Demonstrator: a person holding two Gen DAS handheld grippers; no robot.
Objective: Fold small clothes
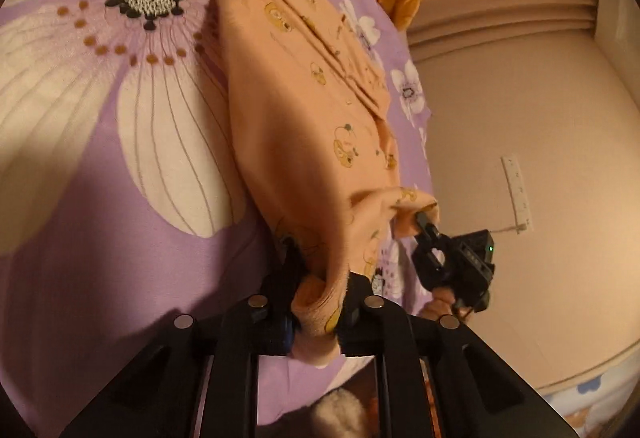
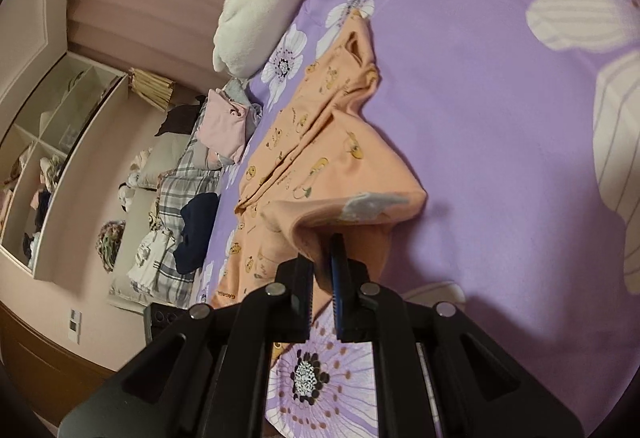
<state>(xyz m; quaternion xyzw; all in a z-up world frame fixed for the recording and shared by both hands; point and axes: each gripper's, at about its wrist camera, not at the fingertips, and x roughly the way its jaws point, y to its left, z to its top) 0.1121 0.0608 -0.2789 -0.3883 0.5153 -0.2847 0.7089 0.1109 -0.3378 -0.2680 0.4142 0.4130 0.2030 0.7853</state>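
A small peach garment (image 1: 296, 109) printed with yellow cartoon figures lies stretched along the purple flowered bedsheet (image 1: 80, 238). My left gripper (image 1: 320, 274) is shut on its near corner, and cloth bunches between the fingers. My right gripper (image 1: 420, 222) shows in the left wrist view, shut on the neighbouring corner and lifting it. In the right wrist view the right gripper (image 2: 322, 258) pinches an edge of the garment (image 2: 320, 165), which rises in a raised fold above the sheet (image 2: 500, 117).
A white and orange plush toy (image 2: 260, 9) lies at the bed's edge. A pile of folded and loose clothes (image 2: 192, 173) lies beside the bed. White shelves (image 2: 48, 141) stand against the pink wall. A fluffy item (image 1: 340, 414) sits below the left gripper.
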